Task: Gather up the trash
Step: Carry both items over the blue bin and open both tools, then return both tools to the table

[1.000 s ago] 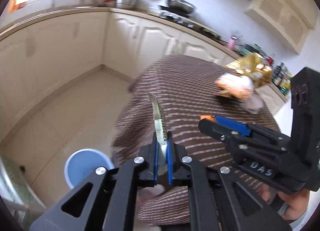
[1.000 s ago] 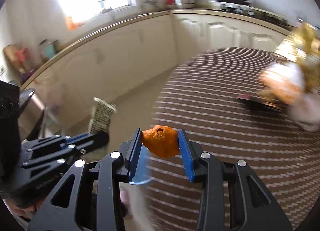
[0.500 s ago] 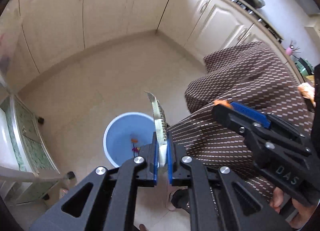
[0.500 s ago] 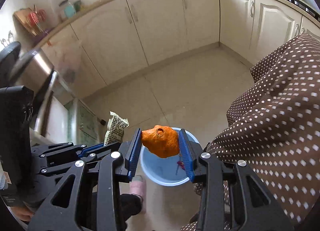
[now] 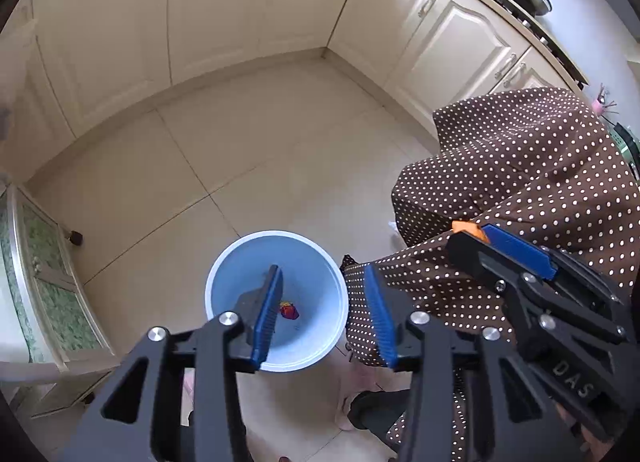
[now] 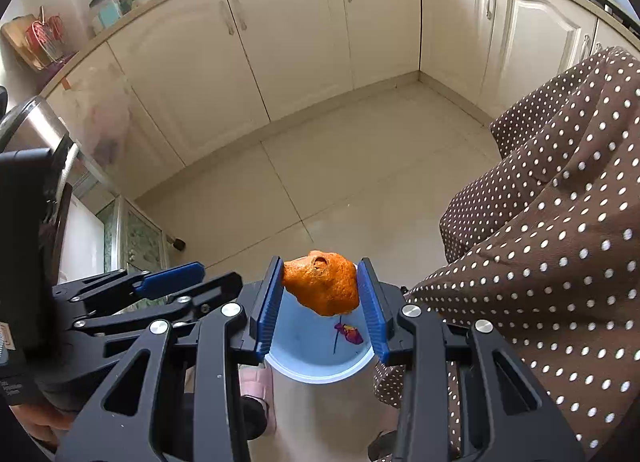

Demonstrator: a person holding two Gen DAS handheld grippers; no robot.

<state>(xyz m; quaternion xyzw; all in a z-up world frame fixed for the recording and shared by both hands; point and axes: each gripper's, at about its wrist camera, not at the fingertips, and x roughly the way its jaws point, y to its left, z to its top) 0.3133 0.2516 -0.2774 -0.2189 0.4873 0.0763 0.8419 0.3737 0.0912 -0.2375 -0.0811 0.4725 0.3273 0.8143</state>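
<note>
Two grippers hang over the floor beside the table edge, and you hold one in each hand. Your left gripper (image 5: pixel 324 310) has its blue pads spread wide with nothing between them; it sits right above the blue bin (image 5: pixel 240 262), whose white rim shows as a full ring on the tile. Your right gripper (image 6: pixel 322 302) is pinching an orange peel (image 6: pixel 322 286) between its pads, and the peel hangs over the near part of the bin (image 6: pixel 320 372), inside the rim line as that wrist view shows it. A small red-and-purple scrap (image 5: pixel 289 311) lies on the bin floor.

On your right, the brown dotted tablecloth (image 5: pixel 520 182) drapes down close to the bin; its hem hangs just beside the rim, so that side is tight. On your left, a glass-fronted cabinet (image 5: pixel 44 282) on small feet stands near the bin, with a strip of bare tile between them. Ahead, the cream floor (image 5: pixel 240 150) runs open up to the kitchen cupboards (image 5: pixel 200 14), which wrap around the corner well apart from the bin. The two grippers sit side by side, close but not touching.
</note>
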